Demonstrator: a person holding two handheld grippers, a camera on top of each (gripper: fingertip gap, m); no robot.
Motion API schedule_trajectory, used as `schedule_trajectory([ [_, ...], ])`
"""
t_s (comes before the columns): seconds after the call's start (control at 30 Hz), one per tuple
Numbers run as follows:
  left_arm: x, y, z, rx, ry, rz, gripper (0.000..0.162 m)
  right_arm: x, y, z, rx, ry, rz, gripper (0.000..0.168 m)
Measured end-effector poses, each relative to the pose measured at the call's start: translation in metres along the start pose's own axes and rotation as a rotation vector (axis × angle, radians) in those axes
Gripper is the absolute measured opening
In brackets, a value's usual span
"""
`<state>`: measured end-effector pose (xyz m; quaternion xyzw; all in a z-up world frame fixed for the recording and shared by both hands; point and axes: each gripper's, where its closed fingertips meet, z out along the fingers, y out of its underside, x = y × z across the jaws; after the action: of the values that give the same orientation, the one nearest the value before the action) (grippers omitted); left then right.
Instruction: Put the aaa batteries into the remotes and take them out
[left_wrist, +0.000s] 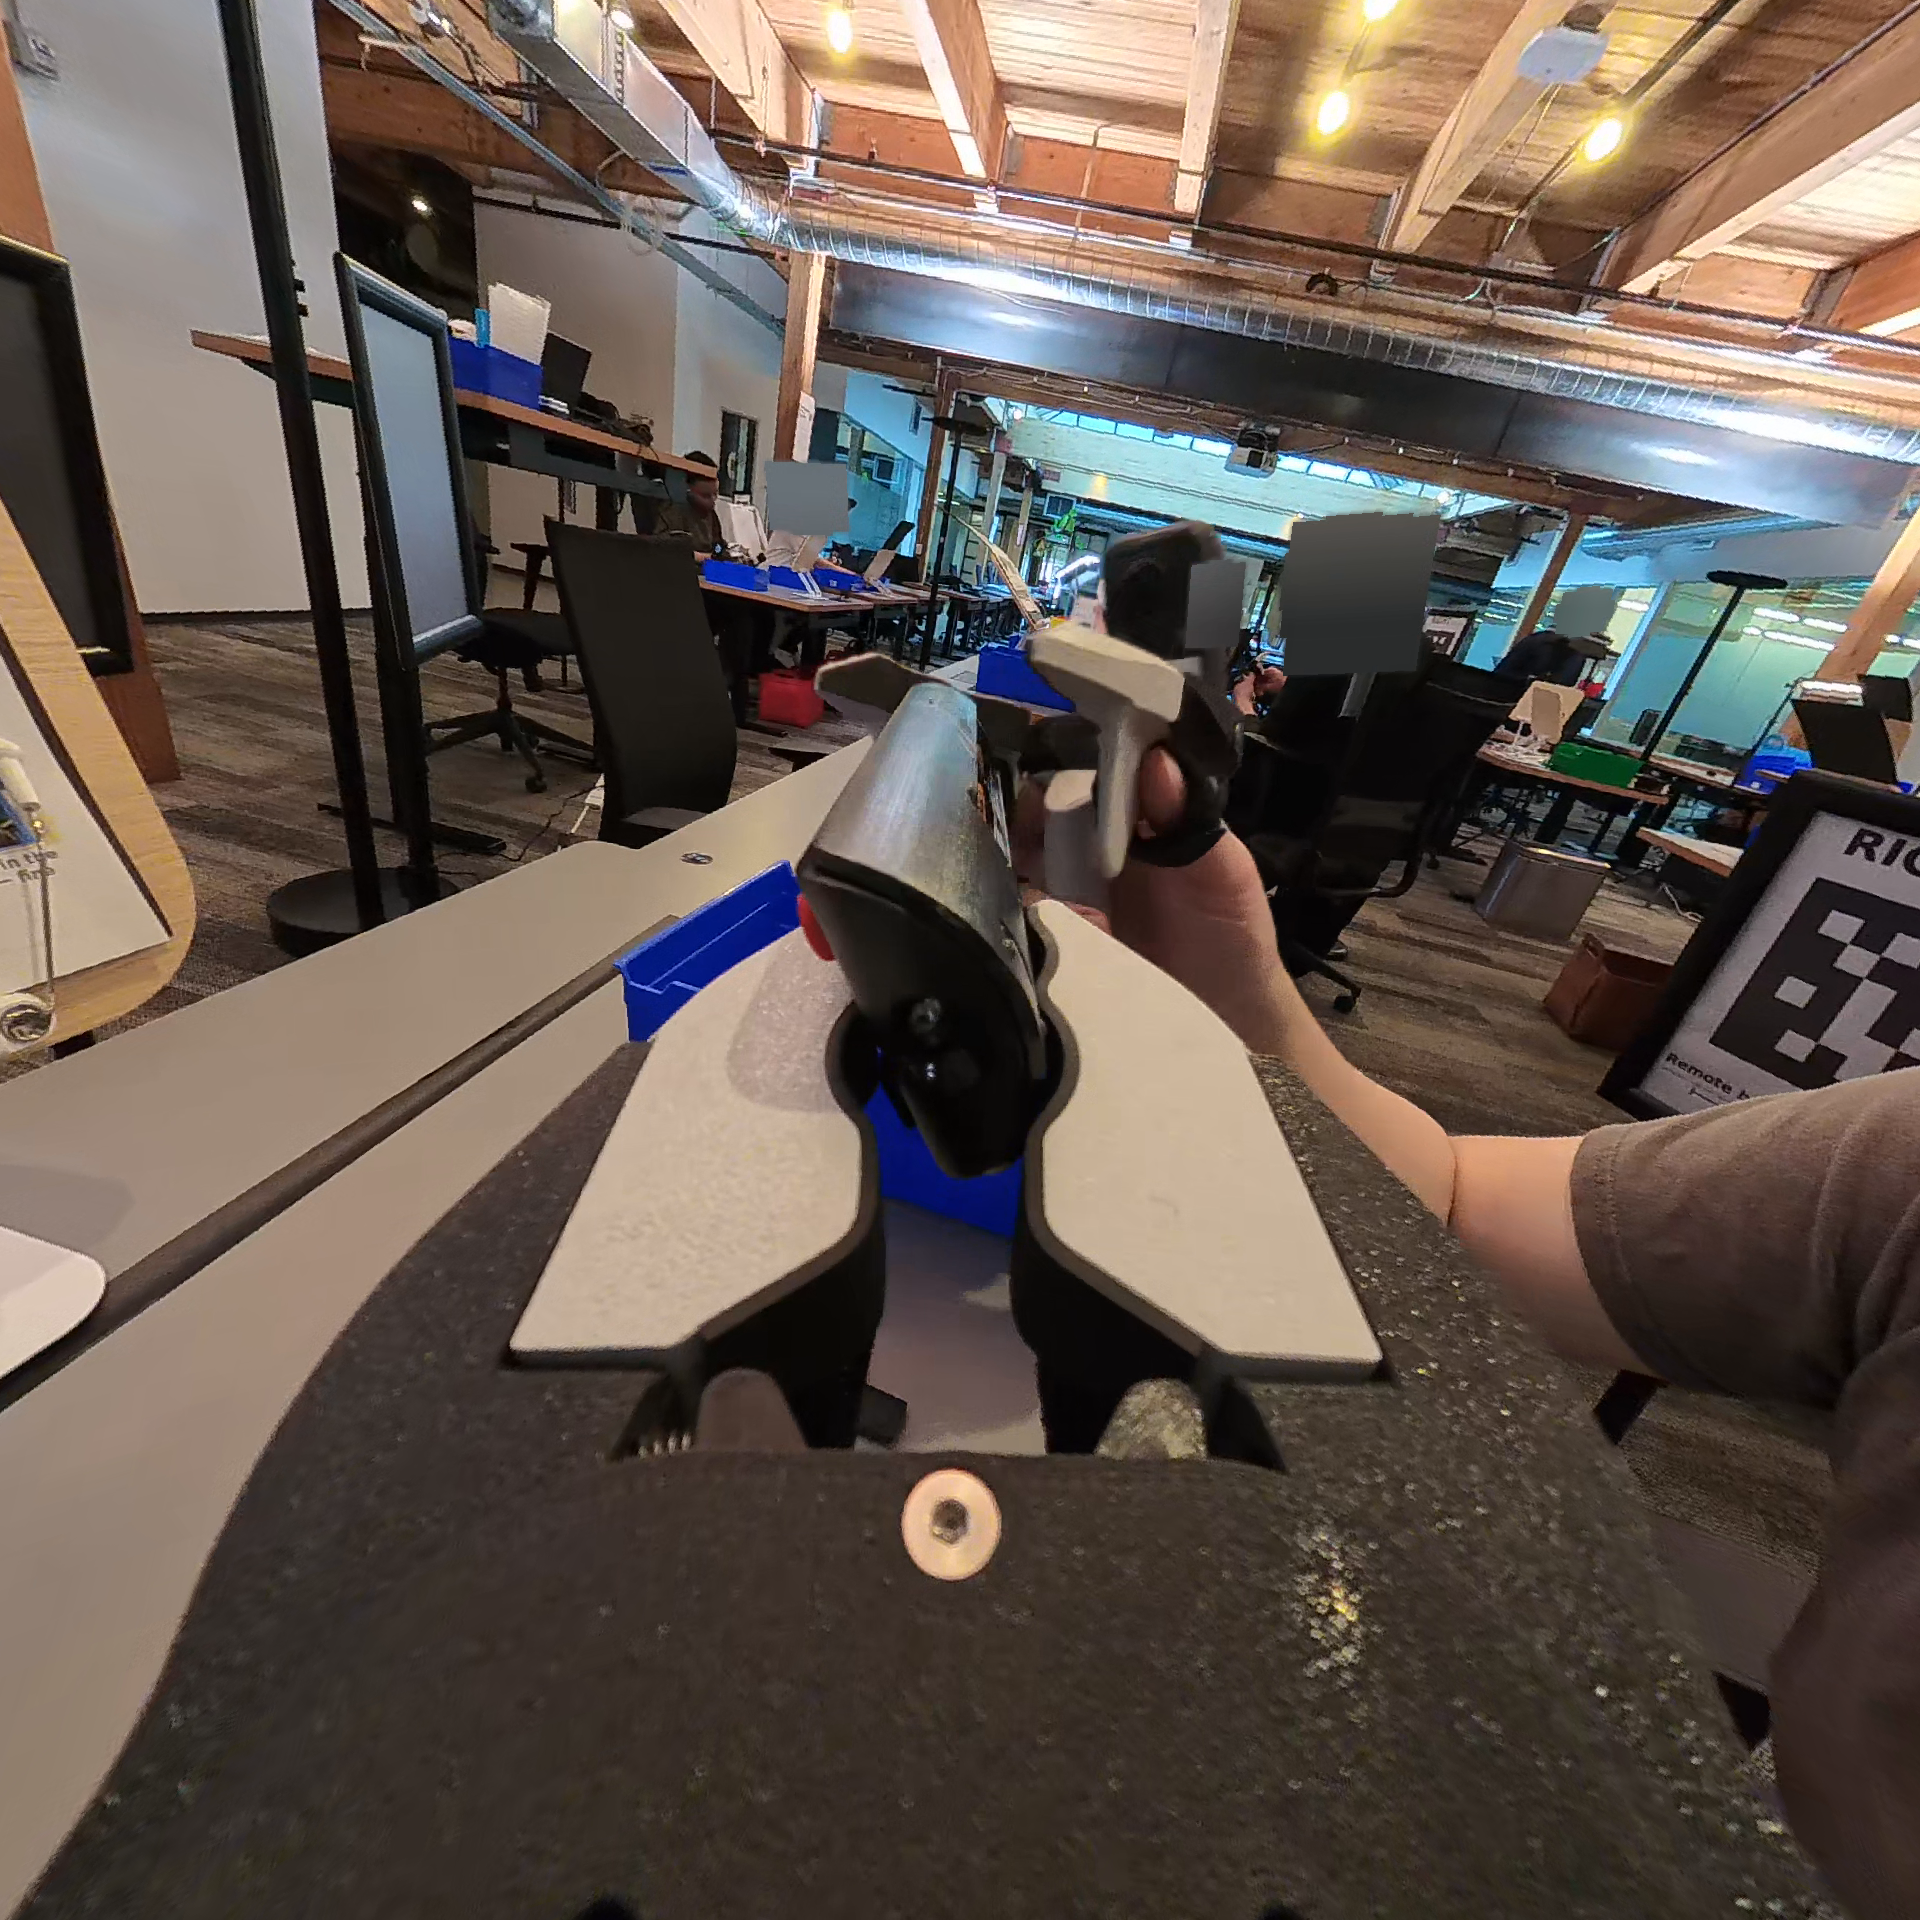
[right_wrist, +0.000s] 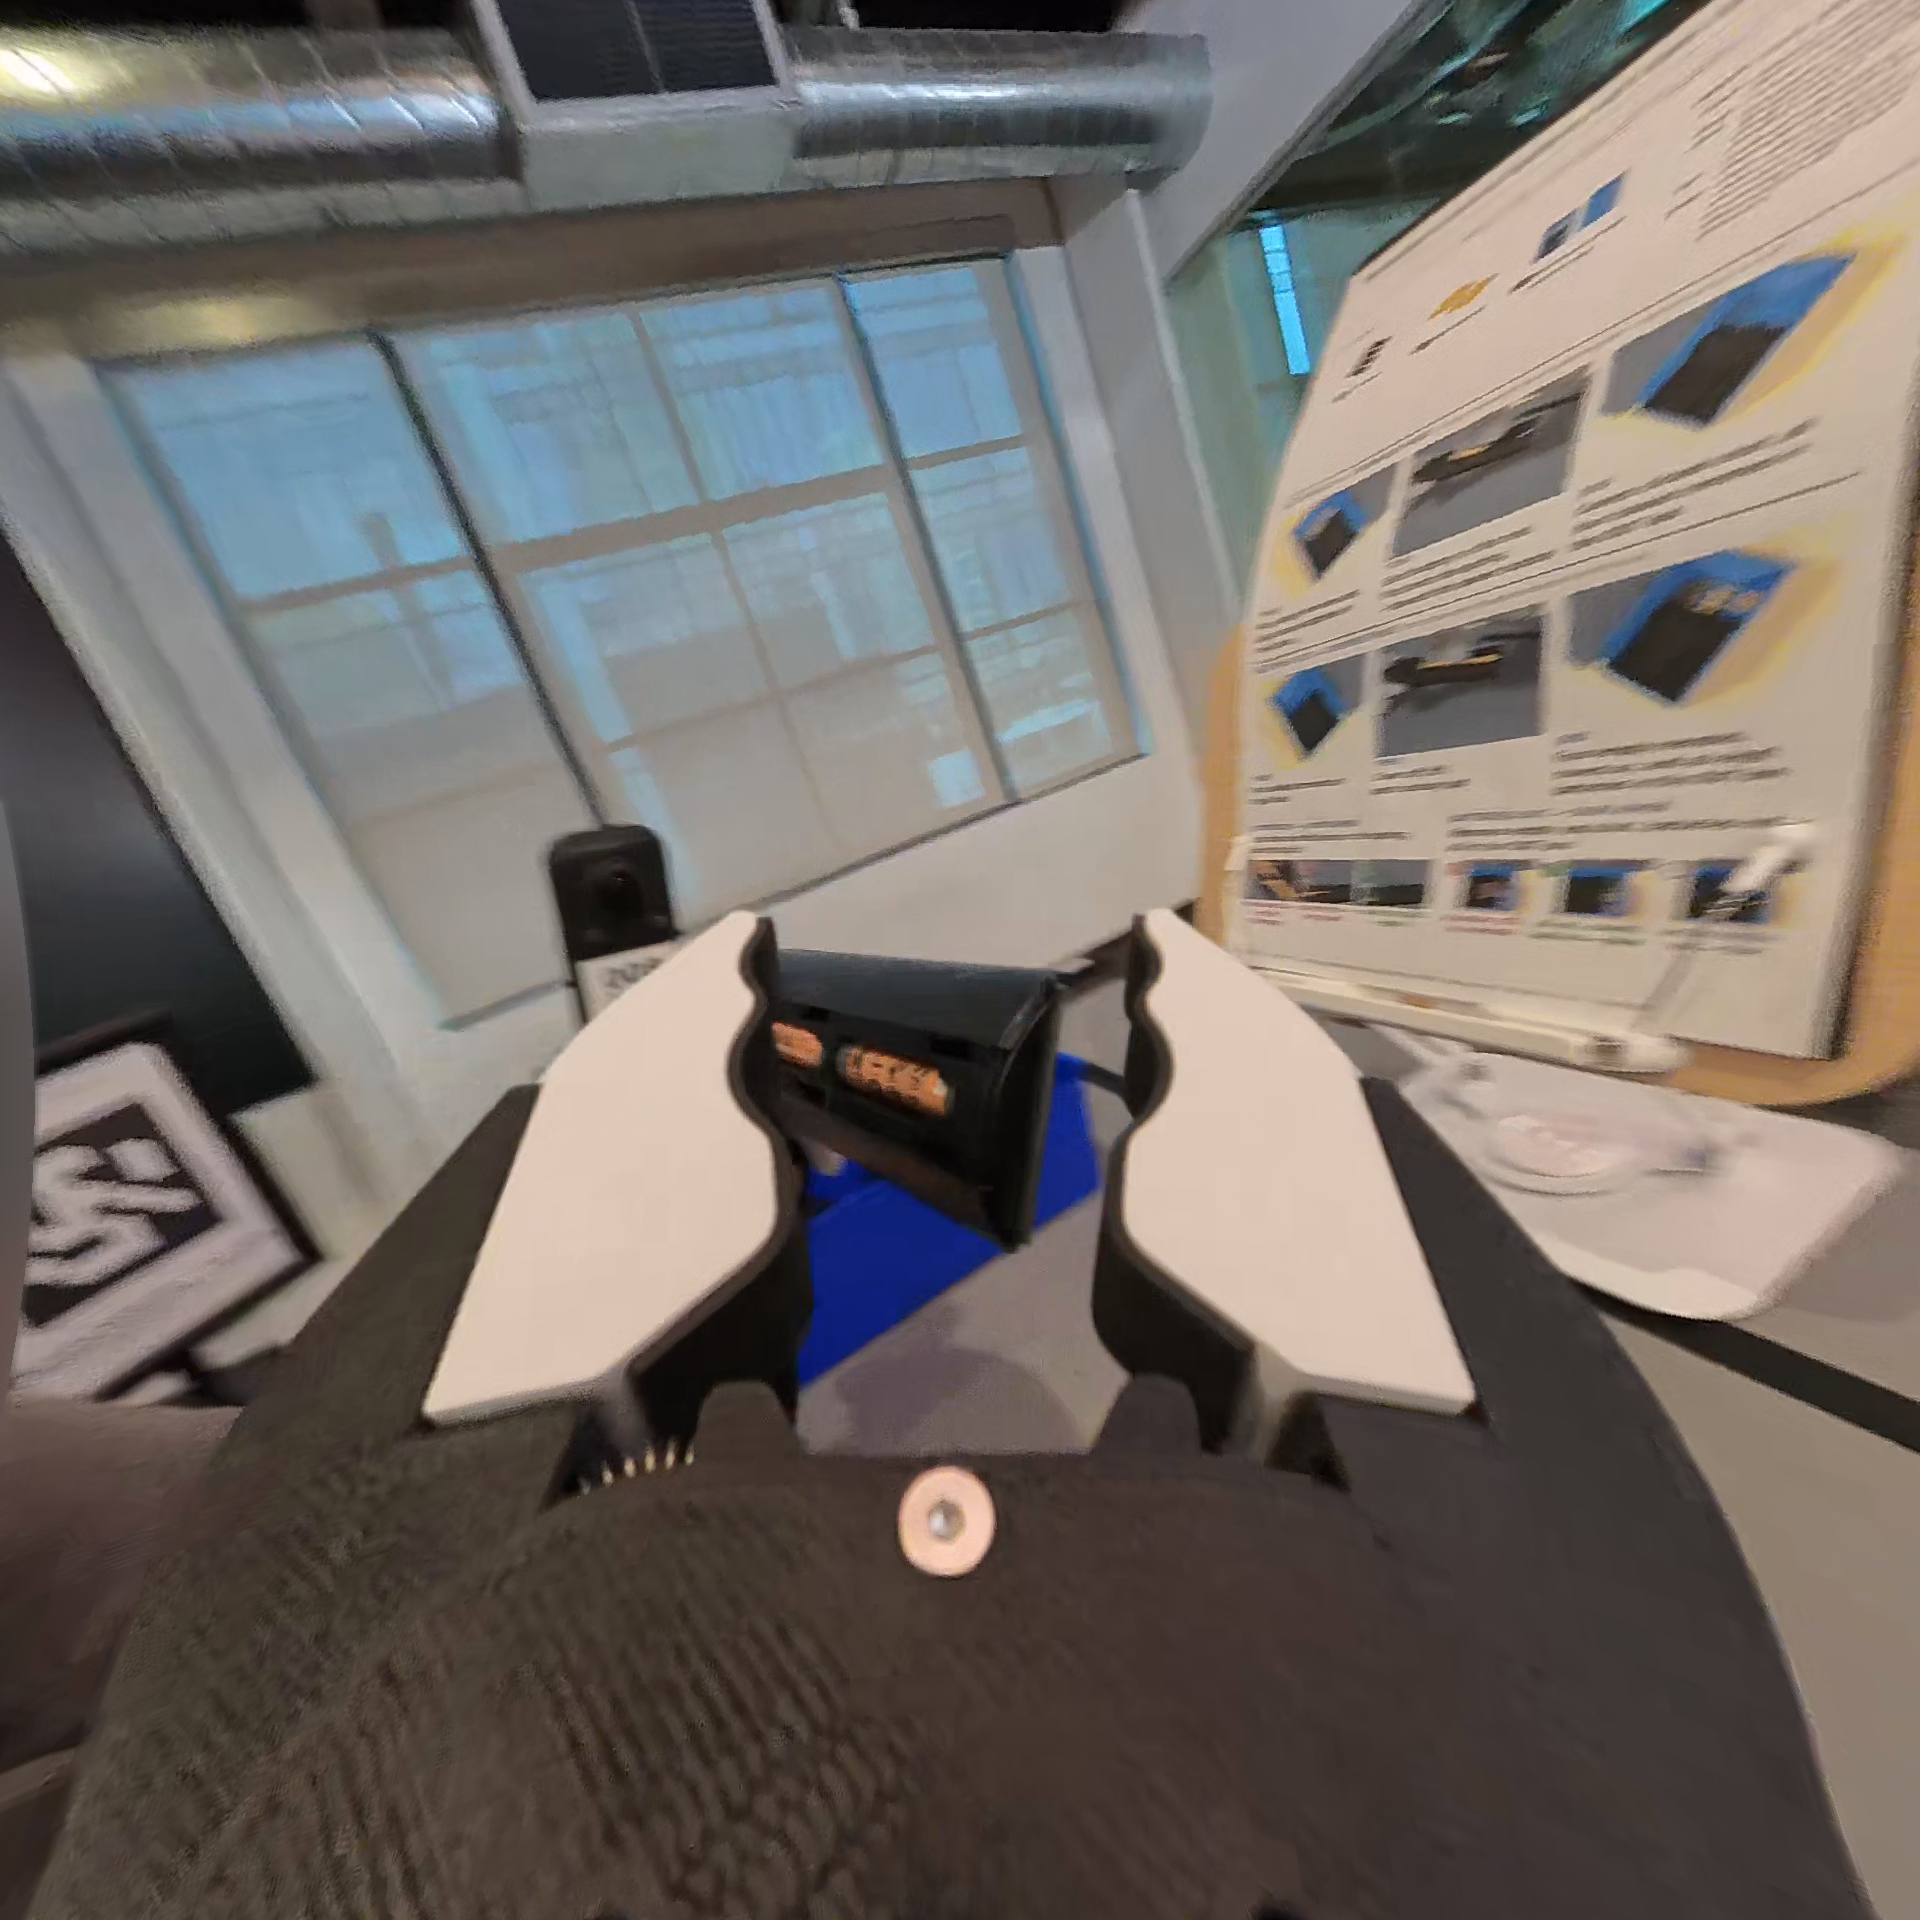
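Left tool (left_wrist: 940, 1023): your two fingers are closed on the near end of the black remote (left_wrist: 914, 935) — their inner notches press against its sides, and the remote tilts up and away from you over the bench (left_wrist: 312, 1039).
Remote: black, held off the bench; the left wrist view shows its smooth face with a red button (left_wrist: 814, 928) at its left edge, and its far end reaches up beside your other tool.
Right tool (right_wrist: 948, 992): your fingers stand well apart and hold nothing; the remote sits in the gap between the tips, just past them, and whether either finger touches it you cannot tell through the blur.
Batteries (right_wrist: 891, 1078): in the right wrist view the remote's open compartment faces you, with two orange-and-black cells lying in it, one partly hidden behind your left finger.
Right hand (left_wrist: 1195, 914): seen from the left wrist view, it grips the other tool's handle just right of the remote's far end.
Blue bin (left_wrist: 707, 956): on the bench directly below the remote; in the right wrist view it shows under and behind the remote.
Instruction board (right_wrist: 1558, 582): stands on the right of the bench in the right wrist view — blurred, with small photos on it.
Small black camera (right_wrist: 611, 894): upright at the far side, left of the remote.
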<state>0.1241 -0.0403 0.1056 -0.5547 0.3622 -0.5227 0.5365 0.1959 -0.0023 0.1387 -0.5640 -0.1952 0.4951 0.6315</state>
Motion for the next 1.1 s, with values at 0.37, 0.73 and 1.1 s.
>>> schedule_trajectory([
  [0.37,0.017,0.011,0.003,-0.107,0.124,-0.073,0.023,-0.033,-0.005,-0.015,-0.244,0.154,-0.895,0.067],
  [0.73,0.018,0.014,0.002,-0.107,0.215,-0.208,0.021,-0.054,0.053,-0.021,-0.546,-0.150,-0.673,0.066],
  [1.1,0.022,-0.026,-0.025,0.018,0.240,-0.218,0.022,-0.063,0.095,-0.012,-0.692,-0.263,-0.398,0.066],
])
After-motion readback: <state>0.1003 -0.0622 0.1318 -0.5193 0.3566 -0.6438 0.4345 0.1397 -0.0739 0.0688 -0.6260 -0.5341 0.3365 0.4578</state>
